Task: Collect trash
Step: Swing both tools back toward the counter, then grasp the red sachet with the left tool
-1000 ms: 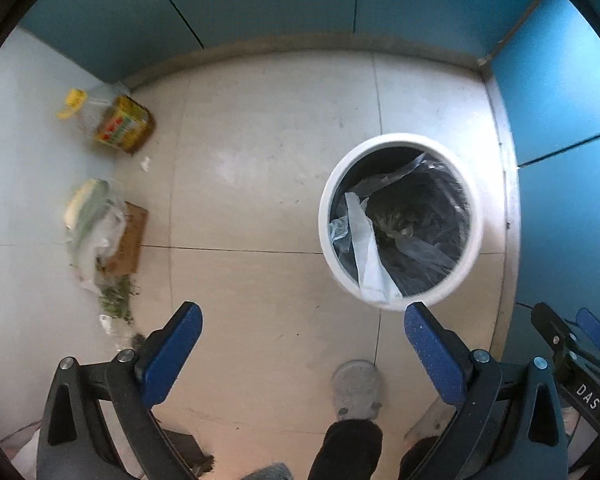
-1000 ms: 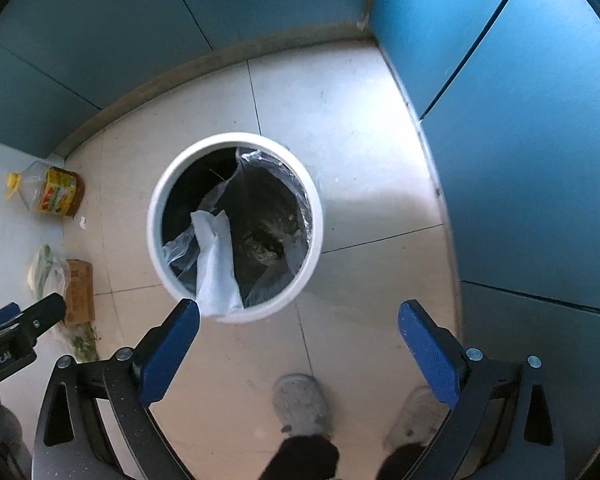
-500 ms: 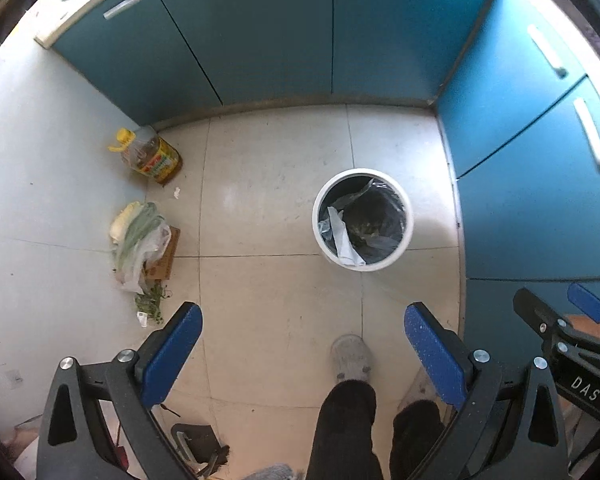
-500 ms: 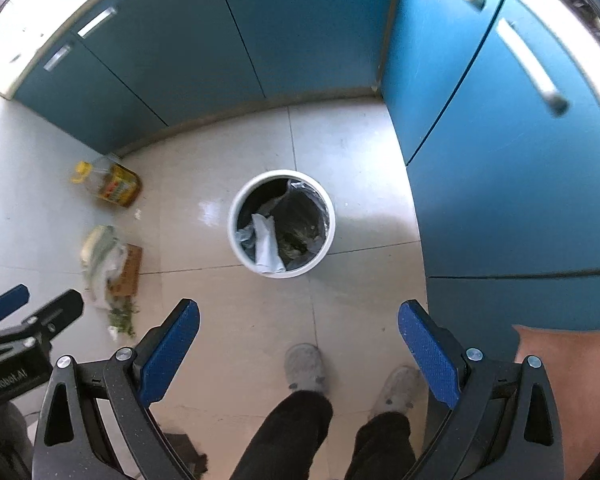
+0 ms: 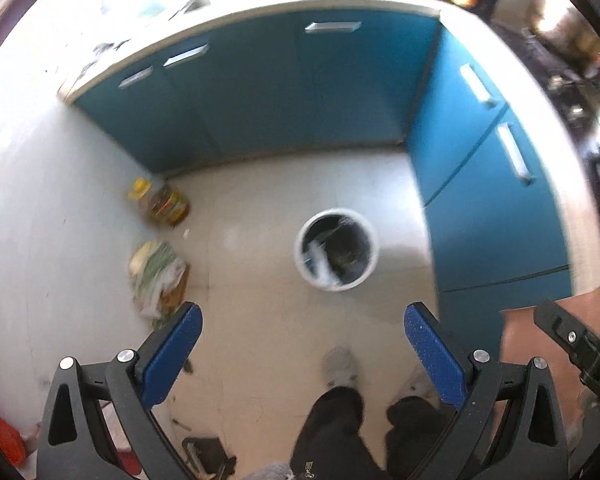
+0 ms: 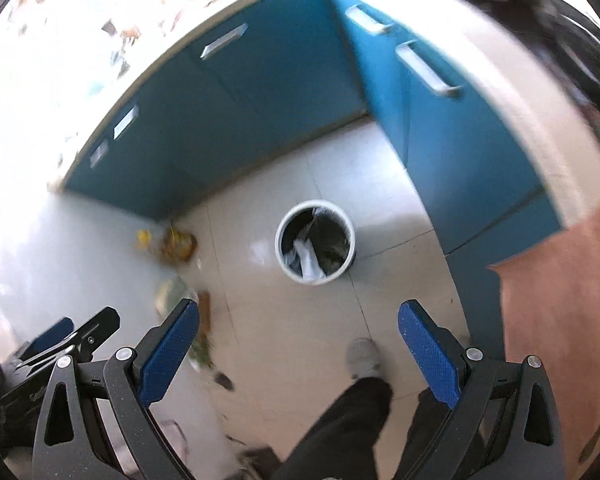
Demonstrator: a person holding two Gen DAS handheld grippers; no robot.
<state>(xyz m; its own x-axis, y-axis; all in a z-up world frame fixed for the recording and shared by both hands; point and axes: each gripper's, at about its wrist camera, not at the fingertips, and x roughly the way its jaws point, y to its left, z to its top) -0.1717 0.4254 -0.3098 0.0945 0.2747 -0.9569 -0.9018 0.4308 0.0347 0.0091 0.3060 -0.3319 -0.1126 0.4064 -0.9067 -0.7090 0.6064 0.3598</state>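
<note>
Blue rubber pads line both claws, and both stand wide apart with nothing between them: the left gripper [image 5: 302,354] and the right gripper [image 6: 298,354] are held high above the pale tiled floor [image 5: 268,320], looking down.

The task's things lie low and well apart from either claw. The round white plastic bin with a dark liner and a loose clear bag [image 5: 336,255] stands near the teal cabinet doors [image 5: 260,92]. By the white wall sit a clear plastic oil bottle with a yellow cap and yellow label [image 5: 164,204] and, nearer the person, a heap of green vegetable scraps in a thin plastic bag on a brown cardboard piece [image 5: 158,276].

I judge the step to be a stand-off between pickups: nothing is held, and the bin holds rubbish already. The next move probably calls for lowering 1 claw to the scrap heap by the wall, closing on the bag's gathered plastic rather than the loose leaves, then carrying it over the bin's rim.

The left view shows the heap and bottle fairly clearly, plus an orange object [image 5: 4,436] at the lower edge. The right view blurs those 2 things but shows the bin's [image 6: 315,241] liner better, the other claw's tip at its left, and a grey shoe [image 6: 362,358] on the tiles.
</note>
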